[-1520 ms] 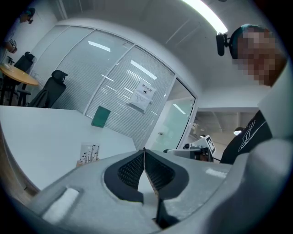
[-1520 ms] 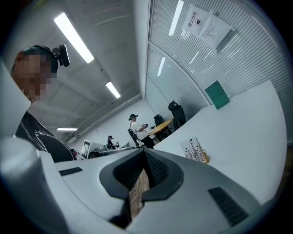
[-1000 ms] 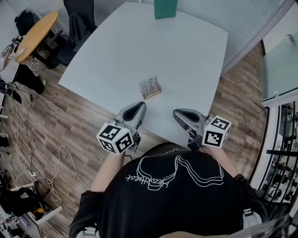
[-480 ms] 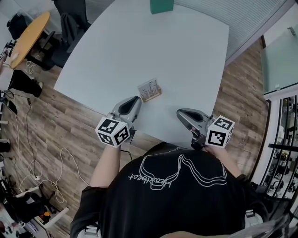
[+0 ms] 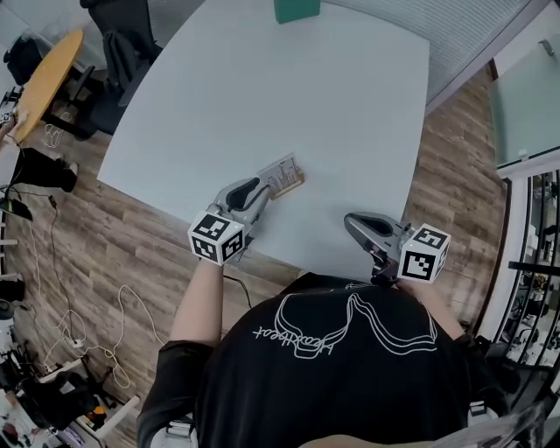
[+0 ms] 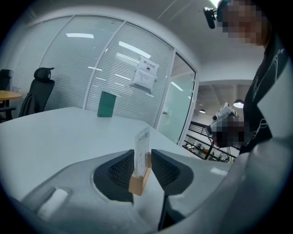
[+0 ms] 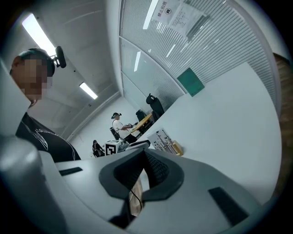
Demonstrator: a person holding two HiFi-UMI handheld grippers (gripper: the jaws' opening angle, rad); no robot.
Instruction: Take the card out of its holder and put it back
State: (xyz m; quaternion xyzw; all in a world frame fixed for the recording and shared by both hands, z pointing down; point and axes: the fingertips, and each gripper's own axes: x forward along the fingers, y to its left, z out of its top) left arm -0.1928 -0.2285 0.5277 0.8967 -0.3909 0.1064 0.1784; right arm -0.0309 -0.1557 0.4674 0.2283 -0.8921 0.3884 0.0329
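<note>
Straddling the card holder near the lower middle of the white table, the left gripper has its jaws apart, one on each side of the small wooden base and the upright card that stands in it. These jaws have just been opening, and the card and its holder sit between them (the left gripper view shows a slim gap beside the card, so the pads do not seem to press on it). Seen from the head view, the holder lies just below the centre of the frame, a little back from the table's near edge, with the card in its slot. The right gripper hovers over the near edge of the table at the lower right of the head view, well apart from the holder; its jaws meet at the tips with nothing between them. A green block stands at the far edge of the table, at the top of the frame. Wood-plank floor shows at the left, where a black office chair sits beside the table's upper left corner.
</note>
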